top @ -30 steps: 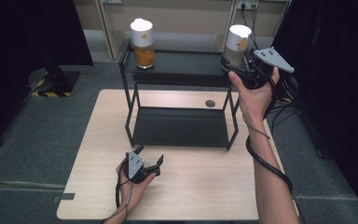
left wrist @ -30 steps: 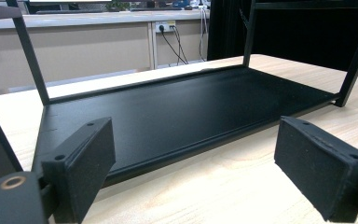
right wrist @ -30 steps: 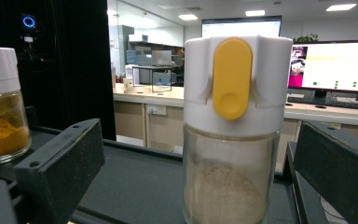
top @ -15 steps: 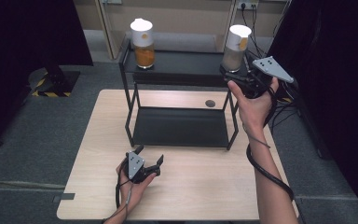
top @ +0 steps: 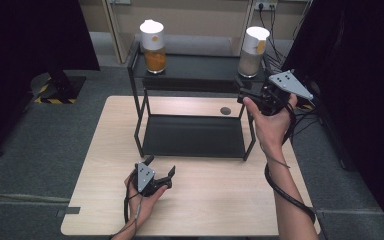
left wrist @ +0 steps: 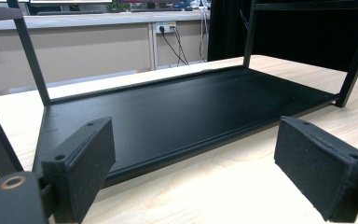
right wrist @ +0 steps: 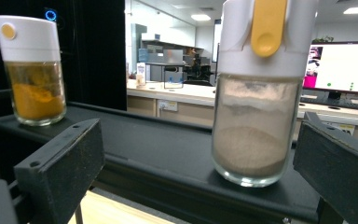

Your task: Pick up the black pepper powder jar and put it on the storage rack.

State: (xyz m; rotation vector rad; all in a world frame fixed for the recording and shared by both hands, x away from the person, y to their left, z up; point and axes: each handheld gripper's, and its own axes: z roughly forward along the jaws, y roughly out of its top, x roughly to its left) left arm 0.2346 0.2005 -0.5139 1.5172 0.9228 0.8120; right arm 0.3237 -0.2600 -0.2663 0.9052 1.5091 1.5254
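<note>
Right hand-held gripper (top: 244, 96) lined up on pale-powder jar (top: 252, 44), top shelf of black rack (top: 190, 67).

Near: left hand-held gripper (top: 160, 172) rests low on the counter (top: 220, 195), jaws apart, empty, facing the rack's bare lower shelf (left wrist: 182, 112). Right gripper's jaws wide apart, short of the jar, nothing held. Judgement: advance level until the pads bracket the glass body below the white cap, then close; avoid tipping the jar. Jar about one-third full, beige powder. Far: second jar (top: 152, 39) at the shelf's other end, orange powder, roughly half full.
</note>
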